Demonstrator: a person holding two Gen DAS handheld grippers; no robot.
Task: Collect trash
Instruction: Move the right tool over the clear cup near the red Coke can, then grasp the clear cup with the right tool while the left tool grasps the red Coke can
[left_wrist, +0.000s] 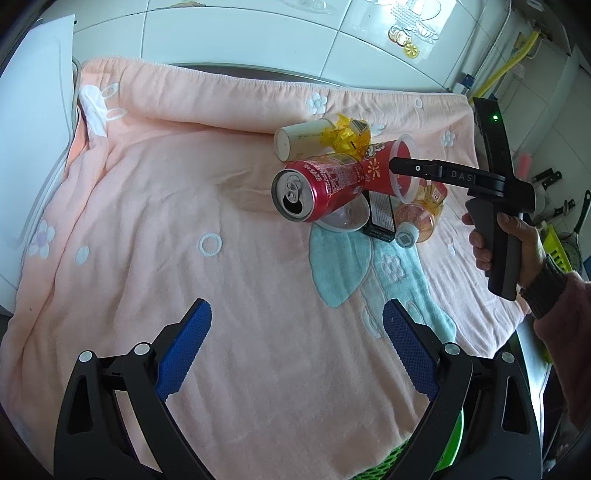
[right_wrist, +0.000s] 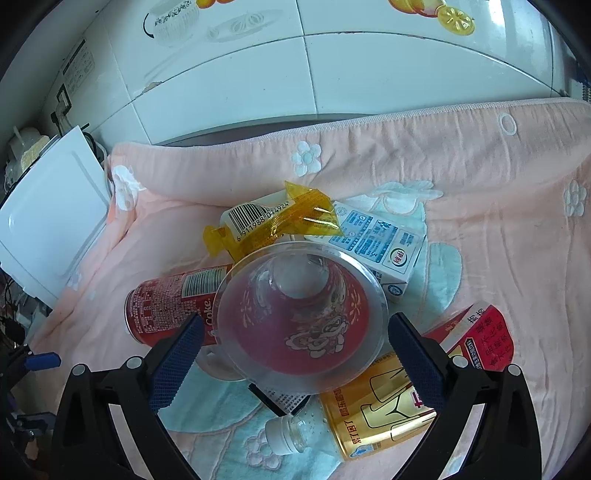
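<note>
Cup (right_wrist: 301, 317) atop can (right_wrist: 166, 306); carton (right_wrist: 373, 240) prob. behind.

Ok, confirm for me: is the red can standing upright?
No, the red can lies on its side on the pink blanket, its opened top facing the camera.

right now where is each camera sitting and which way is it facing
Left wrist: on the left tool, facing across the pink towel to the trash pile; shows its blue pads, the right tool and a hand.
Right wrist: on the right tool, close over the clear plastic cup.
Shared: cup, red soda can.
</note>
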